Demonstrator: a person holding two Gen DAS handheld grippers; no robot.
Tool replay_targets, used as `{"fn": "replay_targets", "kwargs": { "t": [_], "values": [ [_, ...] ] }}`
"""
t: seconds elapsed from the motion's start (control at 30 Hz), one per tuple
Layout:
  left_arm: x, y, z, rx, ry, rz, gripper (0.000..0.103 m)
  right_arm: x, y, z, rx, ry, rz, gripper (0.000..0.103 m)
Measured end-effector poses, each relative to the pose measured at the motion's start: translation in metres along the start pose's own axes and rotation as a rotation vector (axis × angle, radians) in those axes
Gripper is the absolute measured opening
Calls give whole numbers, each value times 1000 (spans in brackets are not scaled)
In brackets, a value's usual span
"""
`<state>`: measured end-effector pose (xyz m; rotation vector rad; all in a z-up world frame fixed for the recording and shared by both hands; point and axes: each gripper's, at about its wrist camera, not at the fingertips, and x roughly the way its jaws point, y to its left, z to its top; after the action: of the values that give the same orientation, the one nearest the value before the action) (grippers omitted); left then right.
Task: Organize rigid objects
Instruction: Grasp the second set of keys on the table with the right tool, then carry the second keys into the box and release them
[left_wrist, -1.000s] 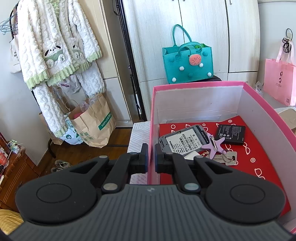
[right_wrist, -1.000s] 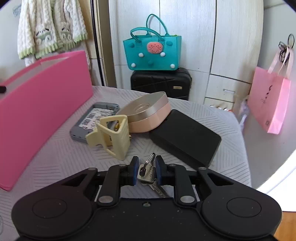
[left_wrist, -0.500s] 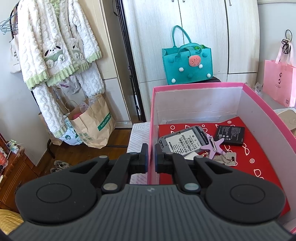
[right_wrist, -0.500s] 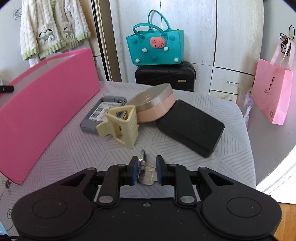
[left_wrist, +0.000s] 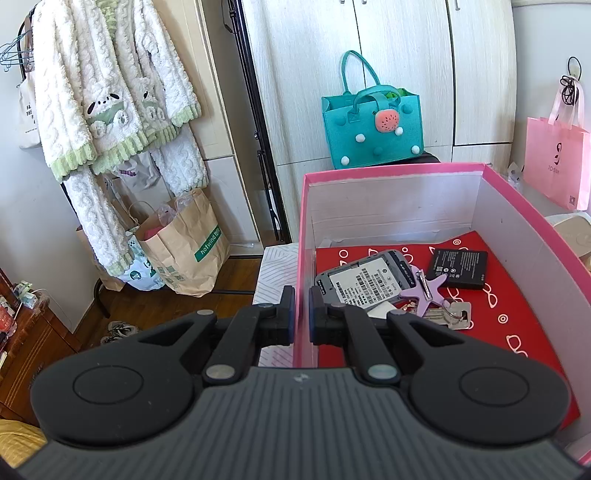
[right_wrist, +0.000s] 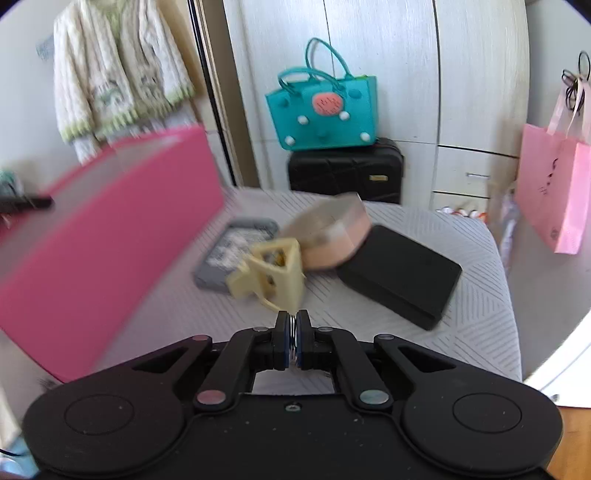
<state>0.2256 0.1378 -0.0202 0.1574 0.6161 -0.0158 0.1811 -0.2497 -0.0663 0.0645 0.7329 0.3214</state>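
Note:
My left gripper is shut on the left wall of the pink box, one finger outside and one inside. On the box's red floor lie a grey phone, a black battery, a purple star tag and a set of keys. My right gripper is shut on a silver key ring, which shows as a thin metal edge between the pads; the keys themselves are hidden below. The right wrist view is motion-blurred.
On the striped cloth ahead of the right gripper lie a yellow hair claw, a grey phone, a peach tin and a black case. The pink box stands to their left. A teal bag sits behind.
The right gripper's jaws closed on the key ring and the gripper rose off the cloth with it. The left gripper and the box stayed still.

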Motion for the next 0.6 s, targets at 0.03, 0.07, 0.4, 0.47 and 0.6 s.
{"fn": "replay_targets", "kwargs": {
  "t": [0.03, 0.07, 0.4, 0.47, 0.6],
  "values": [
    [0, 0, 0, -1, -1, -1, 6, -5, 0, 4, 13, -3, 33, 4],
    [0, 0, 0, -3, -2, -1, 6, -9, 1, 9, 20, -6, 63, 4],
    [0, -2, 1, -6, -4, 4, 6, -41, 43, 76, -4, -68, 287, 4],
    [-1, -1, 1, -12, -7, 0, 6, -45, 59, 92, -31, -80, 319, 4],
    [-2, 1, -1, -27, -15, -6, 6, -52, 92, 115, -88, -114, 396, 4]
  ]
}}
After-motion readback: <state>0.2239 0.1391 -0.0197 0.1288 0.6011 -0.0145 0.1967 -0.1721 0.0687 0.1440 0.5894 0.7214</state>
